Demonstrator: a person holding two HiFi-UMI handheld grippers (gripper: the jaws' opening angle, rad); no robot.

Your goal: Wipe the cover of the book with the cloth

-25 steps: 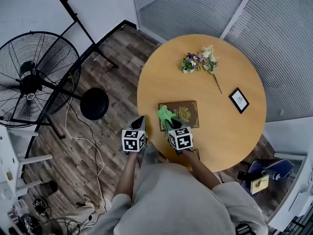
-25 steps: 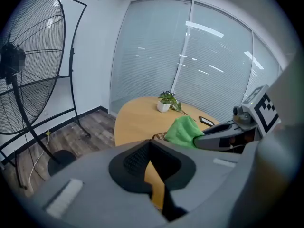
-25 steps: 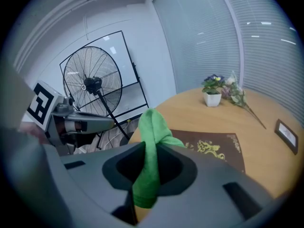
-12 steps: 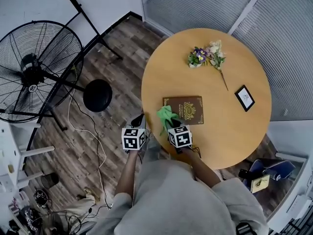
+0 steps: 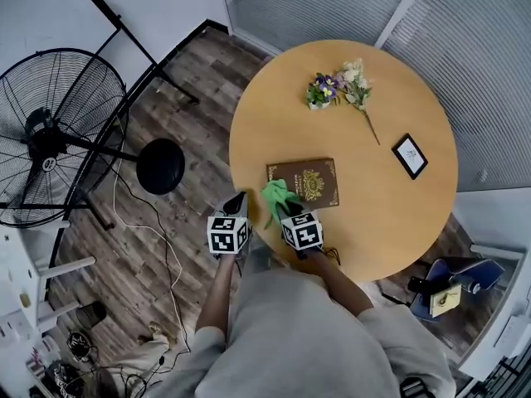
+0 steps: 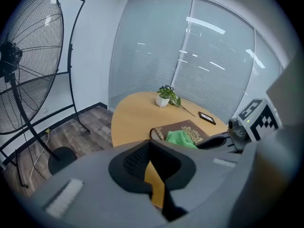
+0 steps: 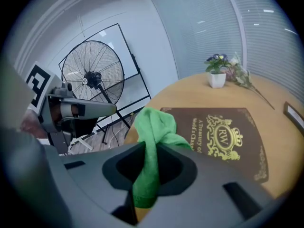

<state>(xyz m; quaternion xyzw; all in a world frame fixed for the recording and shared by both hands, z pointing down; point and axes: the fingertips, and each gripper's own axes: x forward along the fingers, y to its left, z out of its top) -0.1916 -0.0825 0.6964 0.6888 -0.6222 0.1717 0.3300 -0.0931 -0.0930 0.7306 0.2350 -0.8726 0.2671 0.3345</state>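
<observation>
Green crumpled fabric cloth (image 7: 154, 141), pinched by the right gripper (image 7: 146, 191), has stayed at the 7 o'clock corner of the brown gilt-stamped hardcover book (image 7: 228, 137). Wiping is judged barely begun. The left gripper (image 6: 154, 194) is pressed together, empty.

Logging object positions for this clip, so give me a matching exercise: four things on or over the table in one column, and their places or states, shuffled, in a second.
Things:
1. green cloth
2. brown book
3. small potted plant
4. picture frame

Places or states:
A. on the far side of the table, beside a loose flower stem
B. pinched in the right gripper
C. lying alone towards the table's right side
D. lying flat, gold-printed cover up, nearest the person

Pairs: 1-B, 2-D, 3-A, 4-C
</observation>
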